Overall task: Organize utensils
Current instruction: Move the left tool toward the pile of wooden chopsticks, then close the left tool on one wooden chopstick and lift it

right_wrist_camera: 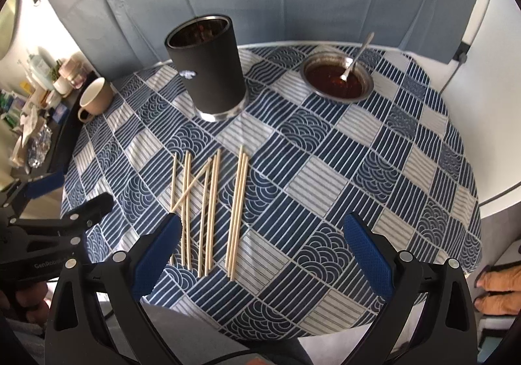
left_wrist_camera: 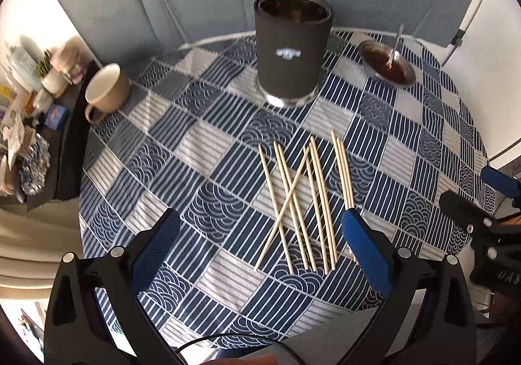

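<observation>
Several pale wooden chopsticks [left_wrist_camera: 302,202] lie side by side on the blue patterned tablecloth, one crossed over the others; they also show in the right wrist view [right_wrist_camera: 208,212]. A tall black cylinder holder [left_wrist_camera: 293,46] with a steel rim stands upright behind them, also in the right wrist view [right_wrist_camera: 208,72]. My left gripper [left_wrist_camera: 260,234] is open and empty above the near ends of the chopsticks. My right gripper [right_wrist_camera: 260,241] is open and empty, just right of the chopsticks.
A steel bowl of dark sauce with a spoon [left_wrist_camera: 389,63] sits at the back right, also in the right wrist view [right_wrist_camera: 337,77]. A beige mug [left_wrist_camera: 105,91] stands at the table's left edge. A cluttered side shelf [left_wrist_camera: 29,111] is beyond the left edge.
</observation>
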`<state>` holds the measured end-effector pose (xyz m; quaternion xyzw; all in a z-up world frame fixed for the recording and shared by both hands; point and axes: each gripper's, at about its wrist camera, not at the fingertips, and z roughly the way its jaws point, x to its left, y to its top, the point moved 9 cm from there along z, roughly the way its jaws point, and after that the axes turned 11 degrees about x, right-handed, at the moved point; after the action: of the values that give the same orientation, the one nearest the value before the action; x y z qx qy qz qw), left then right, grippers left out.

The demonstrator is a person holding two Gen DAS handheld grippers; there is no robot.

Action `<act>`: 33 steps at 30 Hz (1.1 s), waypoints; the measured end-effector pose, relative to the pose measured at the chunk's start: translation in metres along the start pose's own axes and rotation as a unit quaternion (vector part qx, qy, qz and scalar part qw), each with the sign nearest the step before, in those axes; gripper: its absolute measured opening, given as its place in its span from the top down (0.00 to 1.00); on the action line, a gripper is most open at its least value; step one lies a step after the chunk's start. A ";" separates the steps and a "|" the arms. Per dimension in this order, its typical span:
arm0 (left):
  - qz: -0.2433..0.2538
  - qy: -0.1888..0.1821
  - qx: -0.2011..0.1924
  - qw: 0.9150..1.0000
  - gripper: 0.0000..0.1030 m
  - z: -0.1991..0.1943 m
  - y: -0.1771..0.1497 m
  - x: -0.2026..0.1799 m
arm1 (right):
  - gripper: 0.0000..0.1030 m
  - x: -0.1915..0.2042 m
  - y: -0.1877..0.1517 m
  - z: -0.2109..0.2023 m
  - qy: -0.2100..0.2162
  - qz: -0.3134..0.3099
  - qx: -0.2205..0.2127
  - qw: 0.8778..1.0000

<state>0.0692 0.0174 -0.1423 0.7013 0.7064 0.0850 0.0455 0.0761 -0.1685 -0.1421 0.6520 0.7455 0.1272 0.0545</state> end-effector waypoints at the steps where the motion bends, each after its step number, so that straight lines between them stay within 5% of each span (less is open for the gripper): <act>1: -0.004 -0.001 0.011 1.000 0.06 0.005 -0.001 0.002 | 0.08 -0.002 0.001 0.005 0.002 0.004 0.007 1.000; 8: -0.035 -0.033 0.091 0.995 0.06 0.048 -0.014 0.010 | 0.08 -0.008 0.002 0.043 0.000 0.014 0.050 0.999; 16: -0.045 -0.043 0.131 0.989 0.06 0.088 -0.011 0.004 | 0.08 -0.009 0.004 0.086 -0.007 -0.017 0.073 0.997; 33: -0.051 -0.012 0.154 0.987 0.06 0.150 0.010 0.001 | 0.09 -0.012 0.028 0.157 -0.023 -0.018 0.109 0.994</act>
<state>0.1061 0.0269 -0.2876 0.6636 0.7455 -0.0354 -0.0505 0.1432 -0.1585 -0.2867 0.6429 0.7654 0.0296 0.0024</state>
